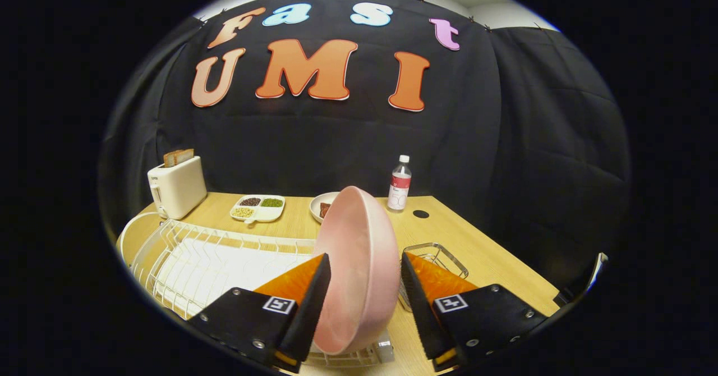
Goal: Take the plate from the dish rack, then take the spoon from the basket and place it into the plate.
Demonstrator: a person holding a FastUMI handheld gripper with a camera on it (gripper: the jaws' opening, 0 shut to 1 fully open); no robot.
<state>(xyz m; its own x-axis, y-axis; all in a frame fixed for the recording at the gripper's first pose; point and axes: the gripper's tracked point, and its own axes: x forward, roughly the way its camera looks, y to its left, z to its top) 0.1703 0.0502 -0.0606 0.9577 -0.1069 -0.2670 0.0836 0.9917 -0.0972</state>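
1. The gripper (364,286) pinches the pink plate (359,264) on edge between its fingers: the left finger presses the inner face, and the right one seems to sit against the domed back.
2. The plate hangs just above the near corner of the white dish rack (185,264), already lifted out of it.
3. The wire basket (437,255) stands just right of the rack, partly hidden behind the right finger; I cannot make out the spoon.
4. Risk: the curved back offers little grip, so a tilt could let the plate slide out.
5. Risk: swinging right could knock the basket.
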